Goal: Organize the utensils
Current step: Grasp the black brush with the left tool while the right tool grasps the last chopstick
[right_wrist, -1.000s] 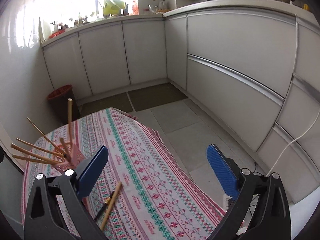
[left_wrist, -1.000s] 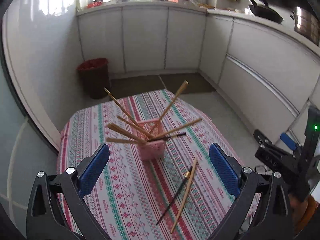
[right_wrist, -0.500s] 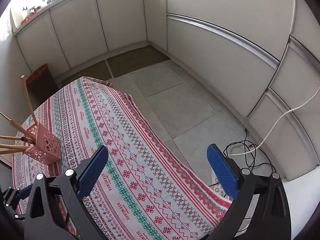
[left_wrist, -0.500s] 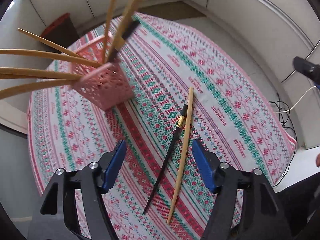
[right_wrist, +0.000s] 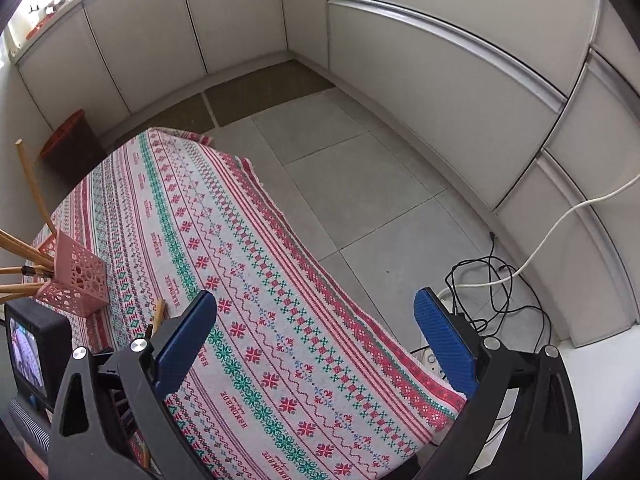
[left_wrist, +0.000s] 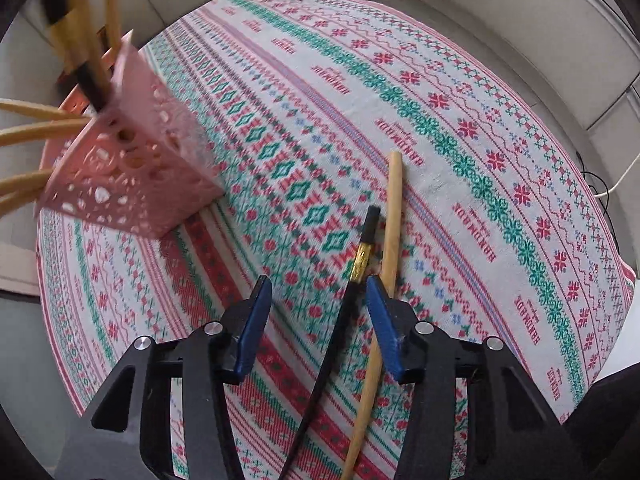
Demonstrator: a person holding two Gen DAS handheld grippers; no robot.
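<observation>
A black chopstick (left_wrist: 352, 292) with a gold band and a wooden chopstick (left_wrist: 390, 232) lie side by side on the patterned tablecloth (left_wrist: 440, 128). My left gripper (left_wrist: 318, 300) is open and low over them; the black chopstick passes between its fingers and the wooden one runs under the right finger. A pink perforated holder (left_wrist: 132, 168) with several wooden chopsticks and a black one stands to the upper left. My right gripper (right_wrist: 316, 328) is open and empty above the table's right side. The holder (right_wrist: 78, 280) and the wooden chopstick tip (right_wrist: 159, 310) show at the left of the right wrist view.
The table edge (right_wrist: 360, 312) drops to a tiled floor with white and black cables (right_wrist: 500, 276). A red bin (right_wrist: 68, 144) stands by the white cabinets. The left gripper's body with a small screen (right_wrist: 28, 352) is at the lower left of the right wrist view.
My left gripper has come down and forward over the two loose chopsticks, and its jaws have narrowed around the black one. The right gripper has tilted down and stays open.
</observation>
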